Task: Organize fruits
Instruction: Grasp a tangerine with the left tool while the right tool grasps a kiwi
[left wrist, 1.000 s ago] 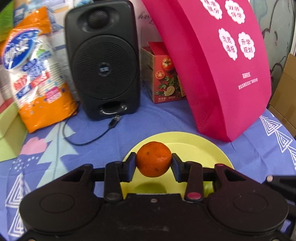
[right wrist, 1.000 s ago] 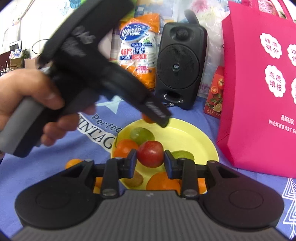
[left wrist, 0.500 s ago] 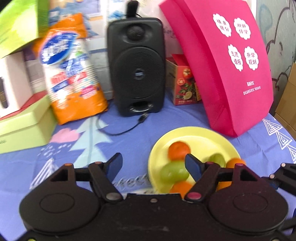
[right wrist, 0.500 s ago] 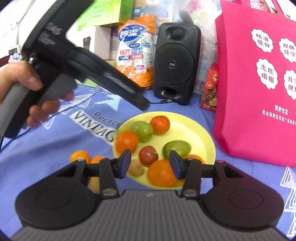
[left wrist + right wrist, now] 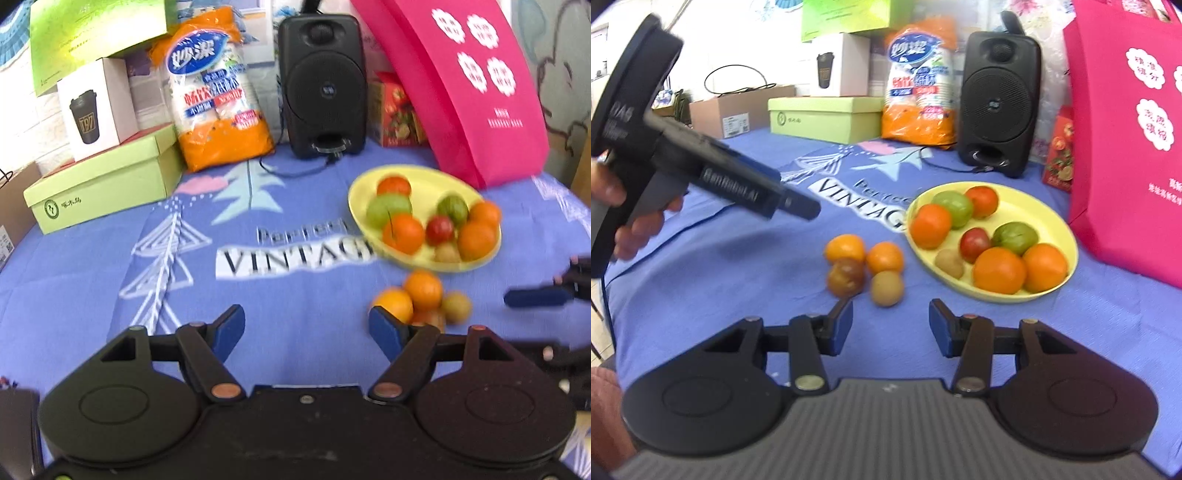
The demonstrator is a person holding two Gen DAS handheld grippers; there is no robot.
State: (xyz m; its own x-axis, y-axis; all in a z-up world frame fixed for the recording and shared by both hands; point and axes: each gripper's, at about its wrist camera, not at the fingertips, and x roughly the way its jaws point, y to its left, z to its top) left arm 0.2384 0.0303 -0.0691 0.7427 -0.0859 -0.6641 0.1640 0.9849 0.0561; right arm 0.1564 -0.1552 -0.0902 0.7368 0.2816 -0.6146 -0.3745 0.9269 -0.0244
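Clutter lines the far side of your surface (image 5: 701,280), which wears a blue printed cloth: a pink bag (image 5: 1126,140) stands tall at the right, just beside the yellow plate (image 5: 1034,210); a black speaker (image 5: 997,99) sits behind the plate, its cable trailing forward on the cloth. Left of it you have an orange-and-white packet (image 5: 918,88), a flat green box (image 5: 823,118) with a white cup box (image 5: 840,64) on it, and a small red carton (image 5: 1058,147) tucked between speaker and bag.

On the plate lie eight fruits: oranges, green ones, a red one, a small brown one. Four loose fruits (image 5: 864,269) cluster on the cloth just left of the plate, touching one another.

Your left tool (image 5: 306,328) has just been opening and stands wide apart, empty, with the loose cluster just beyond its right finger. Your right tool (image 5: 891,326) has also just been opening; it is apart, nothing between its fingers, the cluster right ahead.

Open cloth spreads to the left and front of the plate; the right is walled by the bag.
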